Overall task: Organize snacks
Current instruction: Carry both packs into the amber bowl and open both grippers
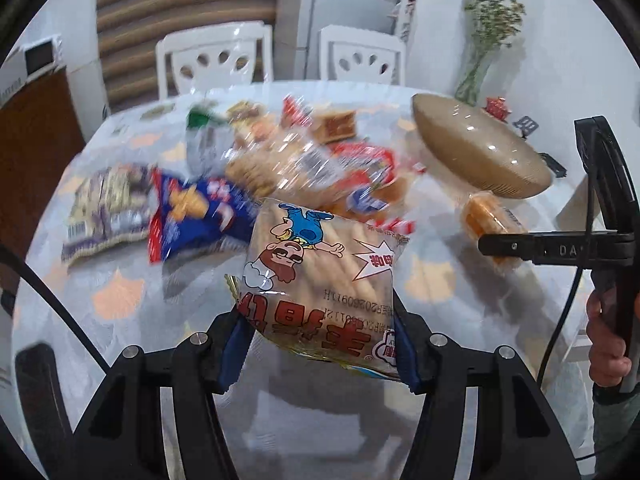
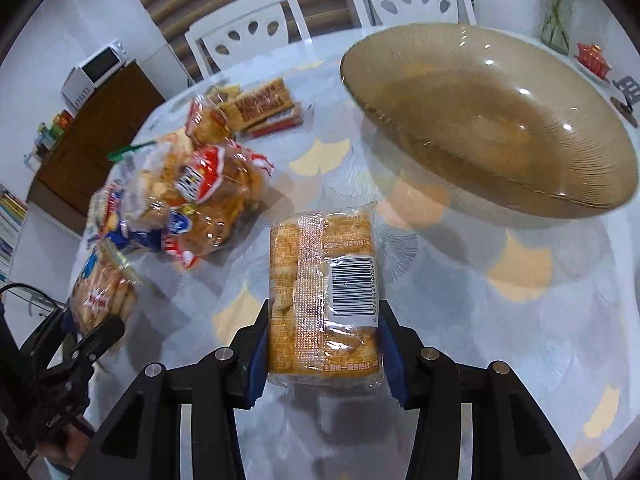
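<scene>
My left gripper (image 1: 320,350) is shut on a biscuit-stick packet (image 1: 320,276) with a cartoon man on it, held above the table; that packet also shows in the right wrist view (image 2: 102,292). My right gripper (image 2: 324,354) is shut on a clear pack of golden biscuits (image 2: 324,288) with a barcode label, held above the table in front of a large amber glass bowl (image 2: 492,120). The bowl also shows in the left wrist view (image 1: 480,148), at the right. A pile of snack bags (image 1: 304,160) lies mid-table, and also shows in the right wrist view (image 2: 196,196).
A blue snack bag (image 1: 196,212) and a purple-grey bag (image 1: 108,208) lie left of the pile. Flat wafer packs (image 2: 264,108) lie behind it. Two white chairs (image 1: 216,60) stand behind the table. A vase of dried flowers (image 1: 480,52) and a small red ornament (image 2: 592,58) stand at the far right.
</scene>
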A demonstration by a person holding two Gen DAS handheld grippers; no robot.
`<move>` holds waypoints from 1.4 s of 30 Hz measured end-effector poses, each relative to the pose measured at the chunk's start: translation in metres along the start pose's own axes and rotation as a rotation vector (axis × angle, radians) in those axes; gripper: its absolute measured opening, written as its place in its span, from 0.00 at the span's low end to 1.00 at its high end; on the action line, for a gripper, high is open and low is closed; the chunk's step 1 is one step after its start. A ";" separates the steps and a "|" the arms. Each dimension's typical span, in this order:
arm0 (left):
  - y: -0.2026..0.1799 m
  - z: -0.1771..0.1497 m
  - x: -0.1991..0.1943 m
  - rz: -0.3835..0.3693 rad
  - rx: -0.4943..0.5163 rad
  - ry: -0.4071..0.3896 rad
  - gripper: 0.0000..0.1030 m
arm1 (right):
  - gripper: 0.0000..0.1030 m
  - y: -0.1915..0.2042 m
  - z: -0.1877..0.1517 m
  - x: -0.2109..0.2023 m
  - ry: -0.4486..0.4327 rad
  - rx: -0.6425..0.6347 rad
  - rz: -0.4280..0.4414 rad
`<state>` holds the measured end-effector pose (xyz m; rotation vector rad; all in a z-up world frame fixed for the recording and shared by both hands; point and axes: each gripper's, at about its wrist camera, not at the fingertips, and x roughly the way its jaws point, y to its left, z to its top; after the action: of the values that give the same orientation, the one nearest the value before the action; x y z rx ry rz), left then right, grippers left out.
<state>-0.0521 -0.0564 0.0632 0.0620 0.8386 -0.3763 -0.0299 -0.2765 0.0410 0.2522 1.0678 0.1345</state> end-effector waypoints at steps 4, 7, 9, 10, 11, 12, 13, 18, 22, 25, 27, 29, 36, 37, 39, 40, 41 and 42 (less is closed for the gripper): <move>-0.026 0.026 -0.007 -0.004 0.076 -0.036 0.56 | 0.45 -0.005 -0.001 -0.033 -0.065 0.003 -0.006; -0.043 0.053 -0.005 -0.015 0.129 -0.059 0.56 | 0.45 -0.014 0.006 -0.061 -0.130 0.020 -0.011; -0.056 0.076 -0.002 -0.044 0.160 -0.078 0.56 | 0.45 -0.021 0.014 -0.075 -0.172 0.035 -0.035; -0.062 0.087 0.000 -0.064 0.172 -0.085 0.56 | 0.45 -0.025 0.020 -0.082 -0.194 0.045 -0.051; -0.067 0.098 0.004 -0.085 0.179 -0.089 0.56 | 0.45 -0.029 0.025 -0.087 -0.211 0.058 -0.066; -0.073 0.110 0.009 -0.106 0.183 -0.089 0.56 | 0.45 -0.035 0.032 -0.092 -0.227 0.076 -0.086; -0.078 0.120 0.015 -0.127 0.184 -0.085 0.56 | 0.45 -0.040 0.036 -0.095 -0.236 0.093 -0.104; -0.107 0.154 0.051 -0.227 0.194 -0.039 0.56 | 0.45 -0.071 0.060 -0.096 -0.228 0.189 -0.177; -0.131 0.163 0.080 -0.259 0.223 0.001 0.56 | 0.45 -0.092 0.072 -0.086 -0.174 0.245 -0.199; -0.143 0.167 0.097 -0.272 0.236 0.032 0.56 | 0.45 -0.096 0.079 -0.073 -0.131 0.261 -0.215; -0.148 0.168 0.109 -0.276 0.237 0.057 0.56 | 0.45 -0.098 0.083 -0.067 -0.109 0.271 -0.217; -0.153 0.167 0.116 -0.274 0.245 0.071 0.57 | 0.45 -0.102 0.083 -0.063 -0.096 0.285 -0.226; -0.151 0.168 0.113 -0.263 0.236 0.055 0.80 | 0.55 -0.112 0.081 -0.067 -0.108 0.322 -0.232; -0.148 0.167 0.111 -0.262 0.231 0.050 0.80 | 0.55 -0.112 0.080 -0.069 -0.112 0.323 -0.229; -0.142 0.166 0.103 -0.267 0.220 0.044 0.80 | 0.55 -0.110 0.078 -0.072 -0.122 0.321 -0.229; -0.139 0.164 0.099 -0.269 0.214 0.039 0.80 | 0.55 -0.109 0.077 -0.073 -0.124 0.321 -0.226; -0.135 0.163 0.096 -0.268 0.208 0.034 0.80 | 0.55 -0.108 0.076 -0.074 -0.124 0.320 -0.219; -0.130 0.159 0.090 -0.264 0.198 0.028 0.80 | 0.55 -0.106 0.075 -0.074 -0.124 0.319 -0.212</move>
<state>0.0705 -0.2363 0.1157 0.1409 0.8373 -0.7081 -0.0008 -0.4063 0.1094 0.4264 0.9828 -0.2413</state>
